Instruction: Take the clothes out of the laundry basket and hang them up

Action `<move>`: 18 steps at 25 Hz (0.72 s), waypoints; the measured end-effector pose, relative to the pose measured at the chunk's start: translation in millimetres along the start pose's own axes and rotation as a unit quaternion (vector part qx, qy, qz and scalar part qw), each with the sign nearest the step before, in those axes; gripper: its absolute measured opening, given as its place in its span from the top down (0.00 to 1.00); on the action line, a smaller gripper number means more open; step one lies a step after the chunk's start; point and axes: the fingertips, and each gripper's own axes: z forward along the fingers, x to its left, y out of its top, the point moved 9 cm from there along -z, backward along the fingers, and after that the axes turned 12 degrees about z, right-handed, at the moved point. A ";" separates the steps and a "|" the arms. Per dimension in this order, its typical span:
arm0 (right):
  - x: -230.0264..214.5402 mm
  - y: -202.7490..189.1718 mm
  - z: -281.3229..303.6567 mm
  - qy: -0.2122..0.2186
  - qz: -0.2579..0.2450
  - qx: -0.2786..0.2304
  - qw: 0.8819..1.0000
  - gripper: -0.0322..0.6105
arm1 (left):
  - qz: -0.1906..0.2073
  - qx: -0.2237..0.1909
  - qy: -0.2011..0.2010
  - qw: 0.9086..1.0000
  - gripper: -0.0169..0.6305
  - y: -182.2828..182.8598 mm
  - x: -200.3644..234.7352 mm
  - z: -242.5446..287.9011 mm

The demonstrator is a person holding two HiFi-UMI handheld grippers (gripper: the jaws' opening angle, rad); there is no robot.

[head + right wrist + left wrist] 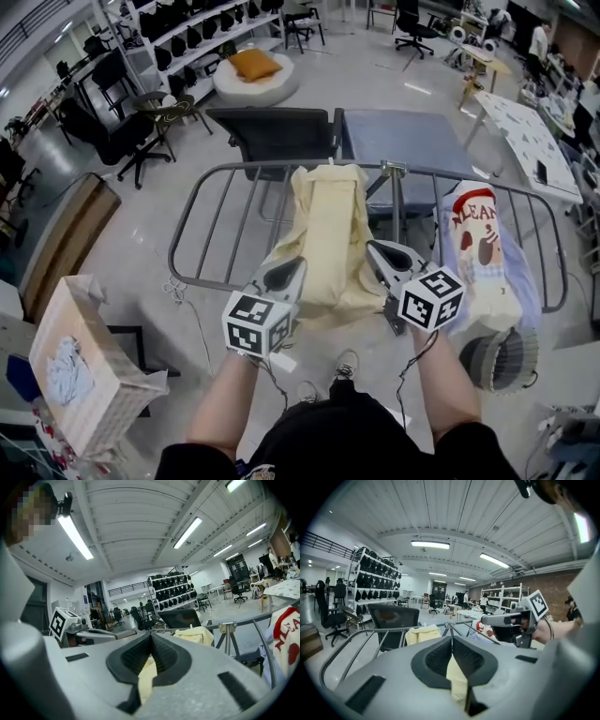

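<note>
The left gripper and right gripper pinch the yellow cloth hung over the twelve o'clock rack. Next, I think, tug it flat.

Open lab-office hall: office chairs, stocked shelving, worktables, ceiling strip lights.

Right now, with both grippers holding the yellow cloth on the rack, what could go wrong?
1. The left gripper and right gripper are both shut on the near edge of the yellow cloth. Pulling toward the person could drag it off the rack.
2. The right gripper is close to the printed garment and might brush it askew.
</note>
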 end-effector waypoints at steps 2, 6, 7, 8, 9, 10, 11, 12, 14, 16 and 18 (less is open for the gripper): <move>15.1 -3.0 -9.7 -0.011 -0.005 -0.004 1.000 0.94 | 0.001 -0.004 -0.010 1.000 0.96 0.1 -2.8 -13.1; 42.7 -12.3 -34.5 -0.037 -0.009 -0.014 0.999 0.94 | 0.005 -0.008 -0.035 0.999 0.96 1.1 -16.5 -37.7; 48.2 -15.4 -41.5 -0.045 -0.010 -0.017 0.999 0.94 | 0.008 -0.009 -0.041 0.999 0.96 -0.4 -20.2 -41.7; 52.8 -18.8 -49.0 -0.053 -0.012 -0.019 0.998 0.94 | 0.011 -0.010 -0.048 0.999 0.96 -2.3 -24.1 -44.4; 56.8 -22.6 -57.1 -0.063 -0.015 -0.021 0.998 0.94 | 0.012 -0.011 -0.055 0.998 0.96 -4.5 -28.4 -46.2; 60.4 -26.5 -65.7 -0.073 -0.018 -0.023 0.997 0.94 | 0.011 -0.013 -0.064 0.998 0.96 -6.6 -33.2 -47.6; 63.6 -30.3 -75.0 -0.084 -0.022 -0.024 0.996 0.94 | 0.010 -0.015 -0.072 0.997 0.96 -8.6 -38.7 -48.7; 66.6 -33.7 -84.9 -0.094 -0.024 -0.026 0.995 0.94 | 0.009 -0.018 -0.081 0.997 0.96 -10.0 -44.9 -49.7; 70.9 -38.9 -105.1 -0.113 -0.025 -0.029 0.993 0.94 | 0.009 -0.022 -0.100 0.995 0.96 -11.3 -59.1 -50.7; 73.3 -42.8 -123.6 -0.130 -0.023 -0.033 0.991 0.94 | 0.013 -0.024 -0.118 0.993 0.96 -11.8 -73.7 -50.8; 75.1 -45.6 -140.8 -0.142 -0.021 -0.039 0.989 0.94 | 0.017 -0.022 -0.132 0.991 0.96 -12.1 -88.4 -51.3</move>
